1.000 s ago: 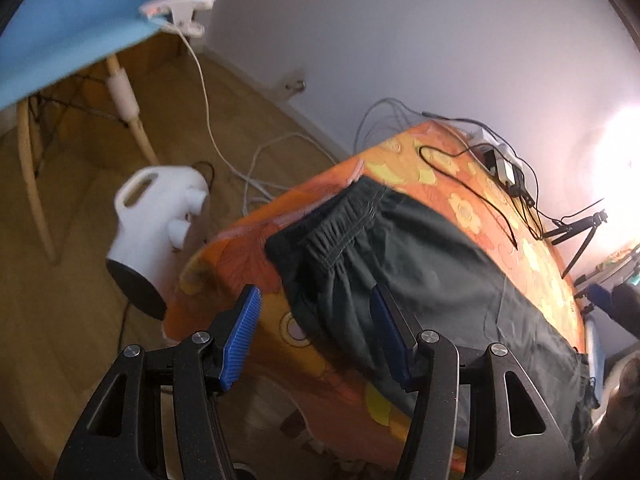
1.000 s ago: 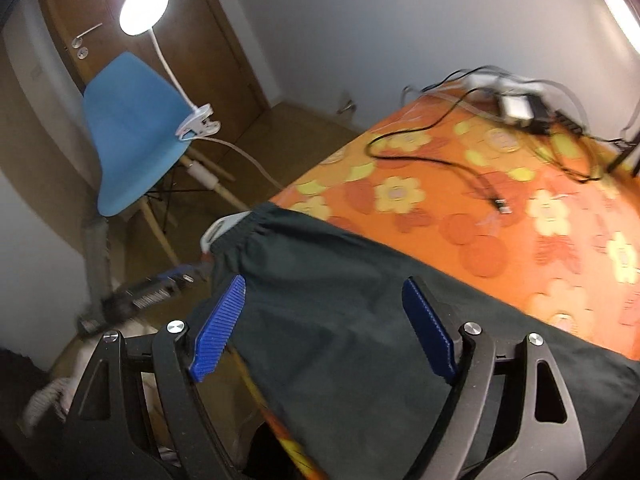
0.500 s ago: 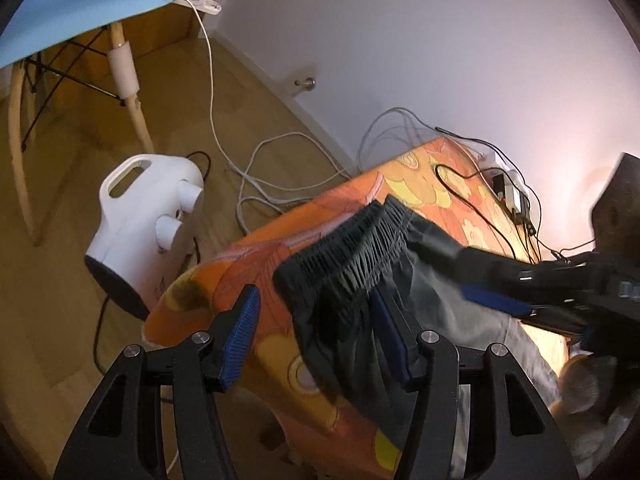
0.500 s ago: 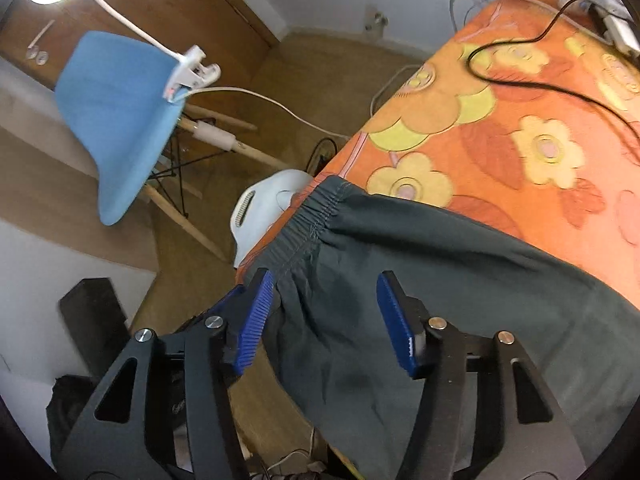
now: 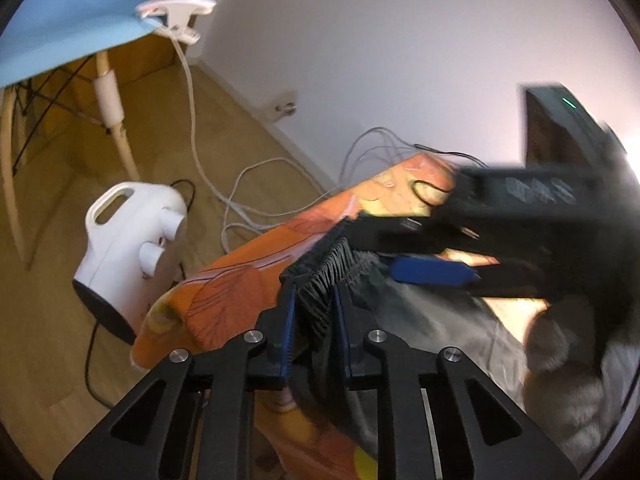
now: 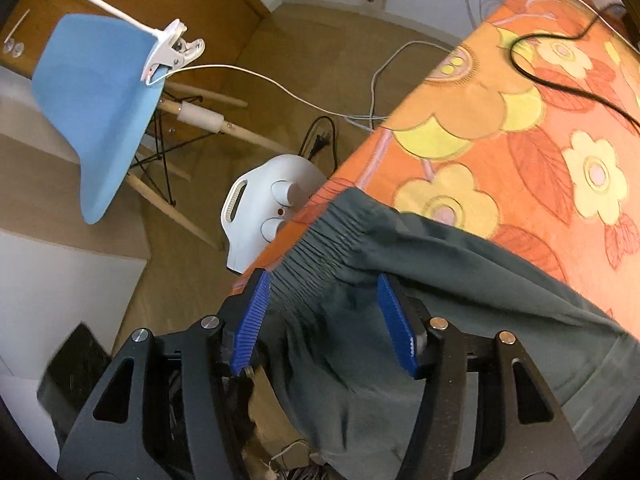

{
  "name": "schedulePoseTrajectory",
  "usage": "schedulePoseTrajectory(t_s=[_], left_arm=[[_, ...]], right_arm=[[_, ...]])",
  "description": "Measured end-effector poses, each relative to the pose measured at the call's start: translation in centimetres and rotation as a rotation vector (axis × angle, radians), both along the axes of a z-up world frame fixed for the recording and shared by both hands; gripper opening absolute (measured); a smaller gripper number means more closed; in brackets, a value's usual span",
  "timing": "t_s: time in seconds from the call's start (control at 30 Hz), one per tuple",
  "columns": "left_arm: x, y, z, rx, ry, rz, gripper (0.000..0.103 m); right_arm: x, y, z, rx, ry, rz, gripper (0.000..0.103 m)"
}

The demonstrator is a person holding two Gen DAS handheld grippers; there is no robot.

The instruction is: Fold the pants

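Note:
Dark grey pants (image 6: 460, 288) lie on a table with an orange flowered cloth (image 6: 500, 128), their gathered elastic waistband (image 5: 324, 276) at the table's corner and hanging over the edge. My left gripper (image 5: 314, 312) is shut on the waistband, its blue pads pressed against the bunched fabric. My right gripper (image 6: 324, 312) is open, its blue pads on either side of the waistband (image 6: 320, 256) just above the cloth. In the left wrist view the right gripper (image 5: 436, 272) comes in from the right, blurred, over the same waistband.
A white appliance (image 5: 124, 248) stands on the wooden floor beside the table corner. A blue chair (image 6: 100, 112) with a clip lamp (image 6: 172, 52) stands further off. Cables (image 6: 560, 76) run across the cloth and down to the floor (image 5: 248, 188). A white wall is behind.
My left gripper has closed on the waistband, which has bunched up. My right gripper has moved down and in toward the waistband, with its jaws still apart.

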State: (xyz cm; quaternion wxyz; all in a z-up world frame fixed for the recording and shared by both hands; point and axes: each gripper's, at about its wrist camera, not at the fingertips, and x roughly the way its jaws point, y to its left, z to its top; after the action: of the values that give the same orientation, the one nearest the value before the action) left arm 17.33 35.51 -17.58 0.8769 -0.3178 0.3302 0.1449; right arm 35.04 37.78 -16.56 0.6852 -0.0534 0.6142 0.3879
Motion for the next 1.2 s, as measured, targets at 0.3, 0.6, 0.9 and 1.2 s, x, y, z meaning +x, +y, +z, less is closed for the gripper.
schedulePoseTrajectory(t_s=[0.3, 0.6, 0.9, 1.2], left_arm=[[0.2, -2.9, 1.5, 0.065, -0.049, -0.09, 0.014], [0.1, -3.7, 1.2, 0.102, -0.035, -0.106, 0.014], [-0.2, -4.5, 1.3, 0.159, -0.023, -0.111, 0.016], [0.0, -3.6, 0.1, 0.164, 0.058, -0.048, 0.051]], right_arm=[[0.1, 3.0, -1.2, -0.138, 0.014, 0.077, 0.064], [0.0, 3.0, -1.8, -0.186, -0.025, 0.104, 0.049], [0.1, 1.3, -1.1, -0.124, -0.064, 0.054, 0.014], [0.6, -1.1, -0.1, -0.037, -0.053, -0.008, 0.013]])
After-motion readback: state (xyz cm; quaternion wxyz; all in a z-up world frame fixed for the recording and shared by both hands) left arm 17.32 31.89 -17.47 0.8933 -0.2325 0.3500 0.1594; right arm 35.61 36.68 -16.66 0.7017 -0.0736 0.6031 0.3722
